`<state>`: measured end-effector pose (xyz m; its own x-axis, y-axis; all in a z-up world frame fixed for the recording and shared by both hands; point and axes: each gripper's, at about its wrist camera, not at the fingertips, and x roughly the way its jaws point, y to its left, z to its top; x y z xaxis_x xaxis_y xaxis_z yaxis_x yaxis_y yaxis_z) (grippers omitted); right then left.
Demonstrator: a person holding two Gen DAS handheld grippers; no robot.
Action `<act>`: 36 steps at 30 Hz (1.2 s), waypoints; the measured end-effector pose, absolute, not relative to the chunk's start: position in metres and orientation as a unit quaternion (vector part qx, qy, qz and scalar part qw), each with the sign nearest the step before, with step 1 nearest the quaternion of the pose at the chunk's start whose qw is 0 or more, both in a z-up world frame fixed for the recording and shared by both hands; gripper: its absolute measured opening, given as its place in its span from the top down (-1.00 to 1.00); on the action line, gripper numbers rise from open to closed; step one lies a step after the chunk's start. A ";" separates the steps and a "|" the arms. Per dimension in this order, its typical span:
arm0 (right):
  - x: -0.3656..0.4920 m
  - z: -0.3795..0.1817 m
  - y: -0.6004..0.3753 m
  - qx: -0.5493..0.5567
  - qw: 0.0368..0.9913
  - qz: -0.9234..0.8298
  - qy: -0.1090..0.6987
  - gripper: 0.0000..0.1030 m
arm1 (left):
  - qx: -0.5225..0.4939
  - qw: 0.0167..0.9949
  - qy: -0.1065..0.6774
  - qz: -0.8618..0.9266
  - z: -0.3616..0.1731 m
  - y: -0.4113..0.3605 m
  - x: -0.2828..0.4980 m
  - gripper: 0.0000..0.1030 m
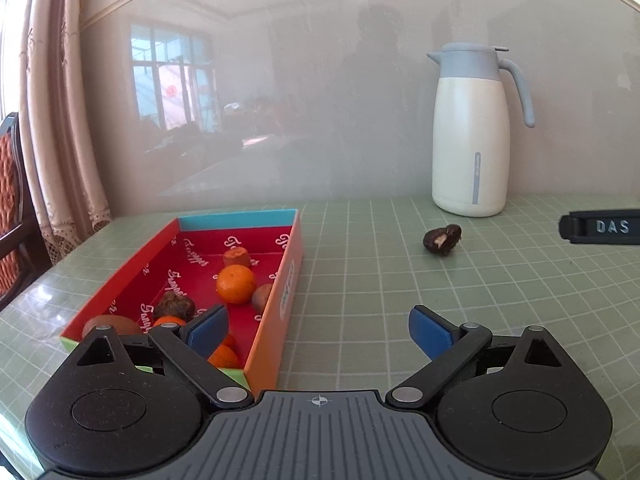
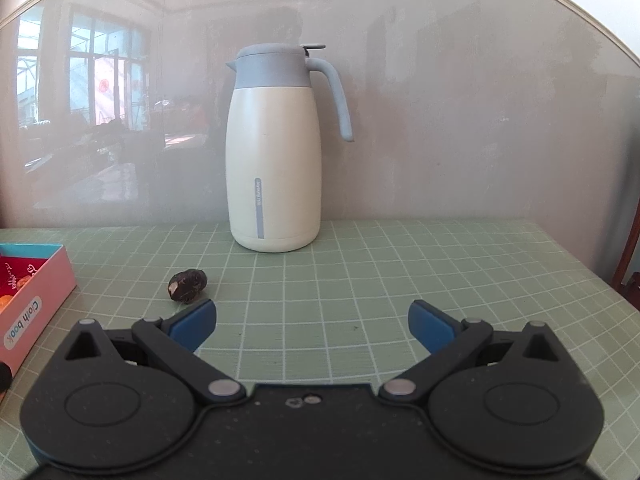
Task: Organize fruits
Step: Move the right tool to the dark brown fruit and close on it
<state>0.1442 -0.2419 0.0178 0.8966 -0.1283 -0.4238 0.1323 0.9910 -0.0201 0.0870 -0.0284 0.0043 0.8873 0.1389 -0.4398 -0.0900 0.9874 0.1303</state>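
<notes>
A red cardboard box with a blue end wall lies on the green grid mat and holds several fruits: an orange, a dark wrinkled fruit and brown ones. One dark wrinkled fruit lies alone on the mat to the box's right; it also shows in the right wrist view. My left gripper is open and empty, its left finger over the box's near right corner. My right gripper is open and empty, with the loose fruit just ahead of its left finger. The box's corner shows at the left.
A white thermos jug with a grey-blue lid stands at the mat's back against the glossy wall; it also shows in the right wrist view. A black part marked DAS shows at the right edge. Curtains and a chair are left.
</notes>
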 end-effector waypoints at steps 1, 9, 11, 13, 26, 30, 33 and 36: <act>0.146 0.017 -0.240 0.006 0.973 -0.062 0.220 -1.00 | 0.055 0.970 0.230 0.060 0.004 -0.028 0.085 -0.87; 0.158 0.013 -0.216 0.002 0.972 -0.031 0.232 -1.00 | 0.048 0.968 0.229 0.085 0.005 -0.007 0.081 -0.88; 0.159 0.013 -0.210 -0.001 0.972 -0.025 0.232 -1.00 | 0.044 0.968 0.228 0.096 0.006 0.001 0.080 -0.88; 0.161 0.013 -0.203 -0.005 0.972 -0.021 0.232 -1.00 | 0.038 0.967 0.229 0.105 0.007 0.010 0.079 -0.88; 0.182 0.004 -0.165 -0.028 0.969 0.003 0.246 -1.00 | 0.016 0.963 0.214 0.161 0.012 0.057 0.068 -0.88; 0.195 0.000 -0.158 -0.024 0.966 0.009 0.256 -1.00 | 0.005 0.959 0.214 0.186 0.012 0.077 0.064 -0.89; 0.209 -0.003 -0.154 -0.017 0.964 0.012 0.266 -1.00 | -0.001 0.955 0.212 0.209 0.011 0.091 0.061 -0.89; 0.222 -0.007 -0.150 -0.016 0.962 0.007 0.274 -0.99 | -0.010 0.950 0.205 0.236 0.011 0.107 0.056 -0.89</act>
